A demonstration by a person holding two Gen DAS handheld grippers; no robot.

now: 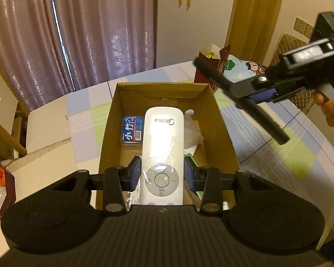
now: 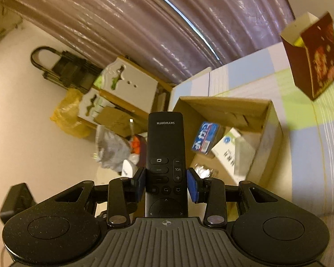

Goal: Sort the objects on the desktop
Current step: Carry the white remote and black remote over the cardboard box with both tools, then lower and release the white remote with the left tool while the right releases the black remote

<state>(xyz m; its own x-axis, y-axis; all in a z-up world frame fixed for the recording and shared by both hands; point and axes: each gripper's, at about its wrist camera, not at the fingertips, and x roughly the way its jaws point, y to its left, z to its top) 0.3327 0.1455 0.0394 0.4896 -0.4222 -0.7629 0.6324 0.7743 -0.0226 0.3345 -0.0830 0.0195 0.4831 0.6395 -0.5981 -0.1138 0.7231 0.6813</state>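
My left gripper (image 1: pixel 162 174) is shut on a white Midea remote (image 1: pixel 163 138) and holds it over the open cardboard box (image 1: pixel 222 120) on the checked tablecloth. Inside the box lie a blue packet (image 1: pixel 132 130) and clear plastic wrap. My right gripper (image 2: pixel 165 182) is shut on a black Skyworth remote (image 2: pixel 165 142), held up left of the same box (image 2: pixel 271 133). That box holds the blue packet (image 2: pixel 204 141) and a white carton (image 2: pixel 226 149). In the left wrist view the right gripper's black remote (image 1: pixel 240 100) shows above the box's right side.
A dark red gift box (image 2: pixel 311 57) (image 1: pixel 203 73) stands at the table's far edge beside a printed bag (image 1: pixel 240 66). Purple curtains hang behind. White panels, a yellow bag (image 2: pixel 69 115) and clutter lie on the floor left of the table.
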